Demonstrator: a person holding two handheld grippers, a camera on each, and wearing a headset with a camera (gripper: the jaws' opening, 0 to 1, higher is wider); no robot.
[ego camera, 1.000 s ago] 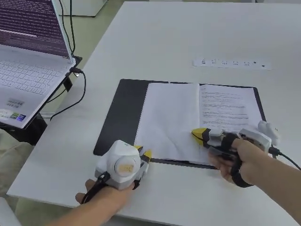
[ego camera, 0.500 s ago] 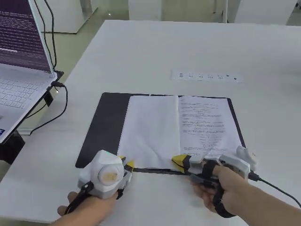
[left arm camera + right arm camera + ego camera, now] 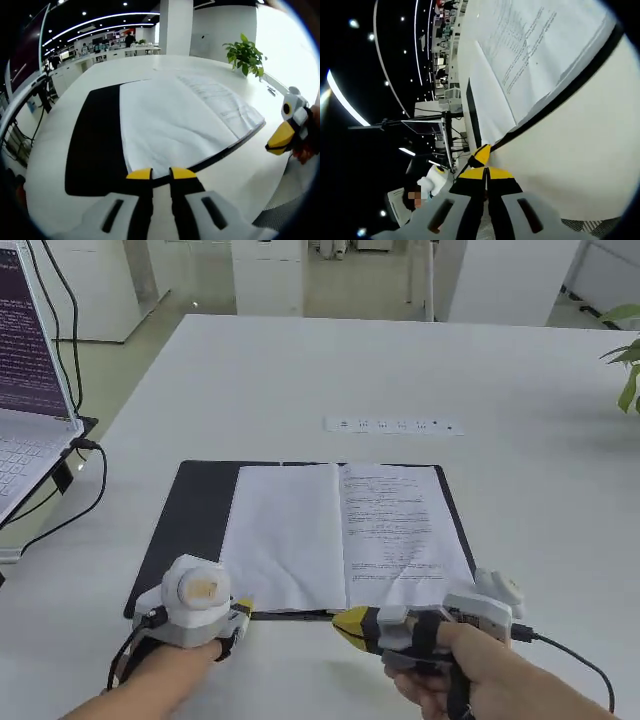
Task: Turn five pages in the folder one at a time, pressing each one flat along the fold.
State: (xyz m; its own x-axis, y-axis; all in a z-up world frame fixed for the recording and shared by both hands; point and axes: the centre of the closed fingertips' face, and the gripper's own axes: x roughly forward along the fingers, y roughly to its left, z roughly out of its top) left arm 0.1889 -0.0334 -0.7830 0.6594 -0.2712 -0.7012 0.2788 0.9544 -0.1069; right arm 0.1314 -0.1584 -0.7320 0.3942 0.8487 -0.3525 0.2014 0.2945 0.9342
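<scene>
The folder (image 3: 195, 525) lies open on the white table, its black inner cover showing at the left. A blank white page (image 3: 285, 535) lies left of the fold and a printed page (image 3: 395, 525) right of it. My left gripper (image 3: 240, 609) rests on the table at the near edge of the blank page, shut and holding nothing; its yellow tips (image 3: 160, 174) point at the blank page (image 3: 170, 125). My right gripper (image 3: 350, 623) sits just in front of the folder's near edge below the fold, shut and holding nothing (image 3: 486, 172), with the printed page (image 3: 545, 45) ahead of it.
A white power strip (image 3: 393, 425) lies beyond the folder. An open laptop (image 3: 15, 420) stands at the far left with a black cable (image 3: 60, 510) trailing from it. Plant leaves (image 3: 628, 370) show at the right edge.
The right gripper has slid down along the fold from the page and come off the folder's near edge onto the table. The left gripper has stayed by the blank page's near edge.
</scene>
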